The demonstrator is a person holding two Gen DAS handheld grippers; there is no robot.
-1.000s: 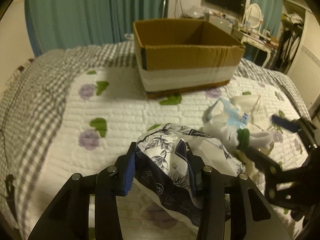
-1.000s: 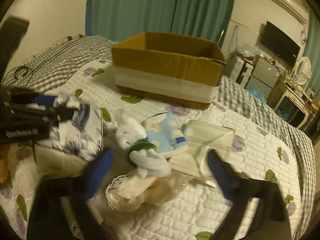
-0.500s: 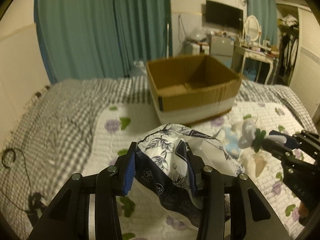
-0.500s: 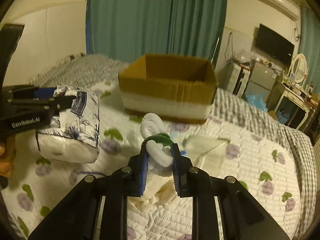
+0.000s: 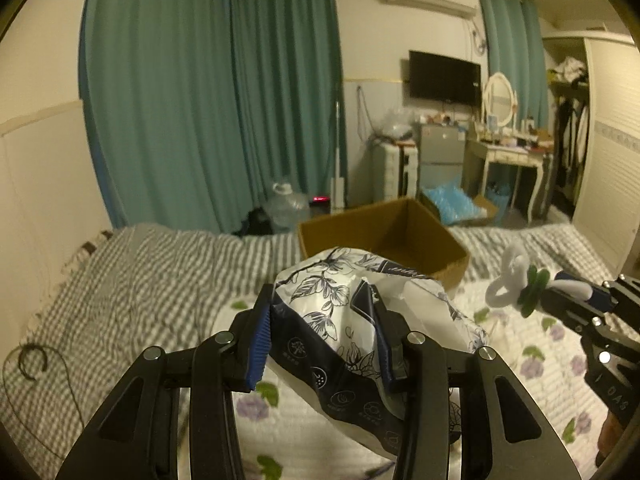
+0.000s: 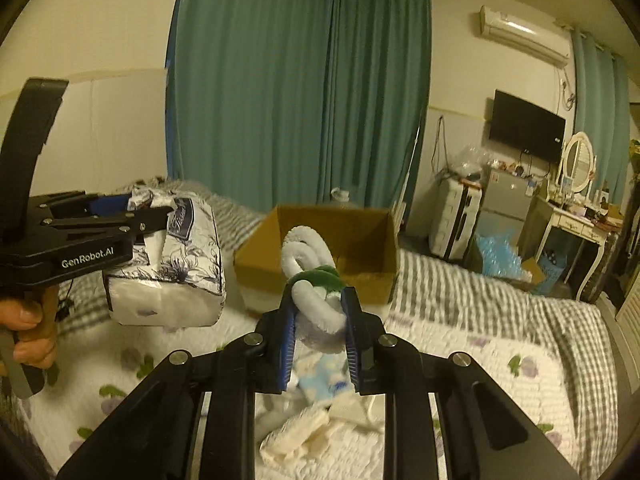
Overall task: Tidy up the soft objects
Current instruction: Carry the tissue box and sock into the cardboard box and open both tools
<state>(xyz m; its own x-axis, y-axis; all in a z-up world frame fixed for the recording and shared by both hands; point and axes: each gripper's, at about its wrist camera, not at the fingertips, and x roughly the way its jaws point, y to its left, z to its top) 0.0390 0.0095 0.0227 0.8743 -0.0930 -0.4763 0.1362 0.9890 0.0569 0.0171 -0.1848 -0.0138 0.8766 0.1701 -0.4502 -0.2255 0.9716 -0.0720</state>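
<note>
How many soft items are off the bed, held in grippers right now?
2. The floral tissue pack is clamped in the left gripper; the white-and-green plush toy is in the right gripper. More soft items lie on the quilt below.

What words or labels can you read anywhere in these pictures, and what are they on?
"GenRobot.AI": white lettering on the left gripper body, right wrist view.
Cursive brand on the tissue pack: too blurred to read.
Letters on the right gripper, left wrist view: unreadable.
</note>
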